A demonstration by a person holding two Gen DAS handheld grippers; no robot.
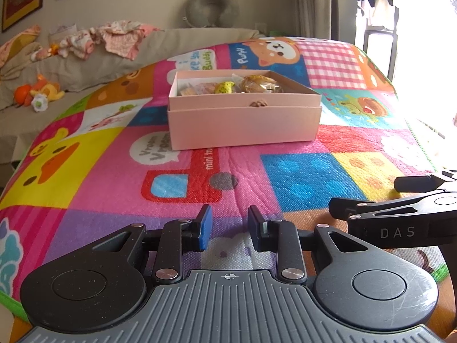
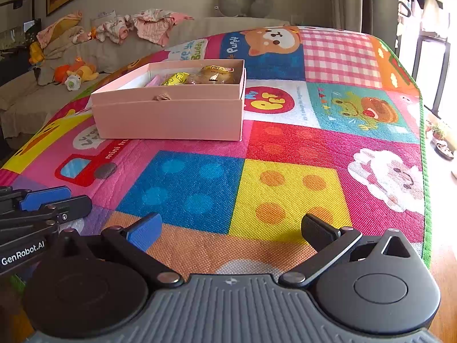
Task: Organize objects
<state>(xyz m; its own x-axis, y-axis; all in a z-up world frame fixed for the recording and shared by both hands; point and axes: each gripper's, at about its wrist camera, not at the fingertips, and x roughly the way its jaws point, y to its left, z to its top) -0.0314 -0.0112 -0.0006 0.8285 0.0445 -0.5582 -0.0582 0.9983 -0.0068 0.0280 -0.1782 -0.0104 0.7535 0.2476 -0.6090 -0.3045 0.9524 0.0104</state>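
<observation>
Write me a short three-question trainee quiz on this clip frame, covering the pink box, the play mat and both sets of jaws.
1. True or false: the pink box stands open on the play mat, with wrapped snacks inside.
2. Multiple choice: the left gripper and right gripper are A) both gripping snacks, B) both holding nothing above the mat, short of the box, C) both inside the box.
3. Fill in: the jaws spread wider apart belong to the ____ gripper.

Key: 1 true. 2 B. 3 right; its jaws stand wide apart, while the left gripper's jaws show only a narrow gap with nothing between them.
</observation>
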